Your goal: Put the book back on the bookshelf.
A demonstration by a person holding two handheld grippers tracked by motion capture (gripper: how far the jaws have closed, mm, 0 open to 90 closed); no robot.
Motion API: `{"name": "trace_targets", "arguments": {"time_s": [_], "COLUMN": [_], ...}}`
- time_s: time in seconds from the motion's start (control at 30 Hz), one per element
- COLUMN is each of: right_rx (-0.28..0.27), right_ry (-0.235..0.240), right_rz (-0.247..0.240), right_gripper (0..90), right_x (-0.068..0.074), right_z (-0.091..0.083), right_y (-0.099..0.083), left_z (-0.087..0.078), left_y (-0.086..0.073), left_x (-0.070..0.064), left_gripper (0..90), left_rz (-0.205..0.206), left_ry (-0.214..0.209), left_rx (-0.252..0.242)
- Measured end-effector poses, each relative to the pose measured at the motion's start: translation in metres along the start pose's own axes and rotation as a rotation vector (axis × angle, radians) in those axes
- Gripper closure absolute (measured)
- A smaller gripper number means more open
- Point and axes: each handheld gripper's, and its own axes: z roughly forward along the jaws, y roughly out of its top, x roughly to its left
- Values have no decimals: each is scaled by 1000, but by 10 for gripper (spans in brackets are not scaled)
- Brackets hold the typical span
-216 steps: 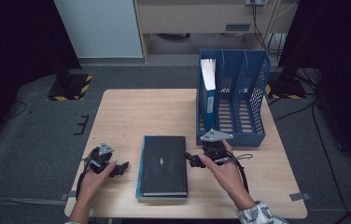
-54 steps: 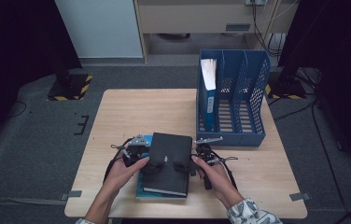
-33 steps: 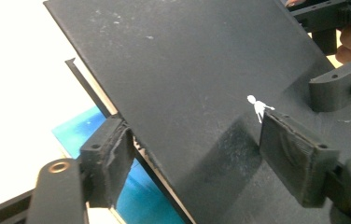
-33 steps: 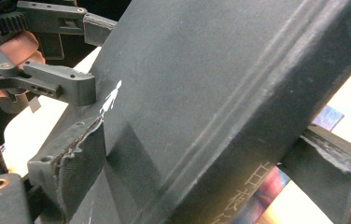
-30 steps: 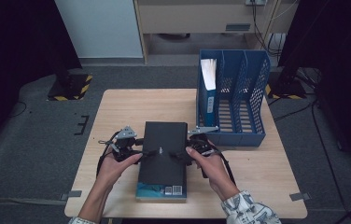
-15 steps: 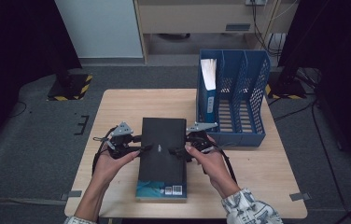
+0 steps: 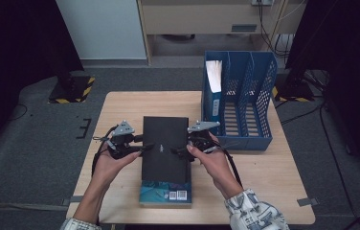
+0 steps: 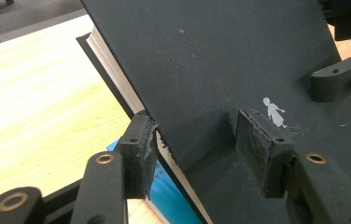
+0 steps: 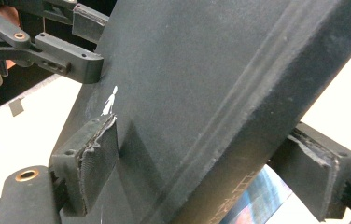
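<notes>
Lift step, by my reading: both grippers, left (image 7: 145, 146) and right (image 7: 174, 150), clamp the black book (image 7: 164, 146) at its 9 and 3 o'clock edges, raised above the blue book (image 7: 164, 194); next, carry it level toward the rack (image 7: 259, 96) at 2 o'clock.

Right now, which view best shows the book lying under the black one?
The high view: the lower book shows its teal cover and barcode end sticking out from under the black book on the table. The left gripper view catches a blue sliver; the right gripper view a colourful strip.
</notes>
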Motion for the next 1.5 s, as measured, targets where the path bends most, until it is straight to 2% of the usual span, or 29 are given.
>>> {"name": "trace_targets", "arguments": {"time_s": [0.13,0.27,0.47,0.63,0.97,1.13,1.37,1.5], "right_rx": [-1,4,-1,4,-9,-24,-29,-39], "right_ry": [-6,-15,-18,-19,-34,-39,-74,-95], "right_rz": [-22,-19,-23,-39,-57,-56,-56,-71], "right_gripper": [170,170,170,170,170,170,169,170], "right_x": [-1,-2,-3,-2,-2,-9,-22,-27], "right_z": [2,3,4,2,5,8,15,17], "right_y": [5,7,8,8,13,17,26,33], "left_z": [-1,0,-2,-5,-5,-1,11,14], "left_y": [3,6,8,10,14,21,37,42], "left_x": [2,1,3,0,4,8,16,21], "left_gripper": [503,520,538,567,582,592,605,619], "left_rz": [9,19,19,41,36,56,94,85], "left_ry": [9,24,19,21,35,50,78,77], "left_rx": [-5,-8,2,12,-3,6,10,-1]}}
